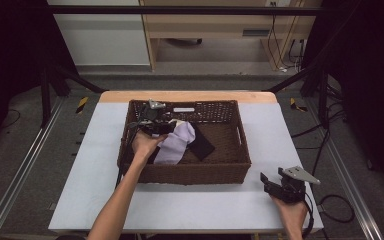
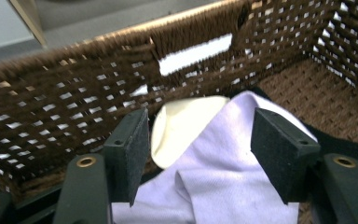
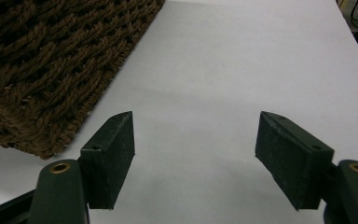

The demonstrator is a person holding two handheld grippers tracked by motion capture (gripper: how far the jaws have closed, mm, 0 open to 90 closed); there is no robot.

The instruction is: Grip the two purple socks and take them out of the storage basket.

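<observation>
Nearest, at the right front of the white counter (image 1: 205,205), the right tongs (image 1: 272,181) rest in the person's hand with jaws spread wide over bare surface, just beside the near right corner of the brown wicker basket (image 1: 195,175). Farther in, the left tongs (image 2: 200,140) reach into the basket's left half, jaws open, straddling a lavender cloth (image 2: 223,172). A cream cloth (image 2: 182,126) lies beyond it, and a black cloth (image 1: 201,146) to its right.
</observation>
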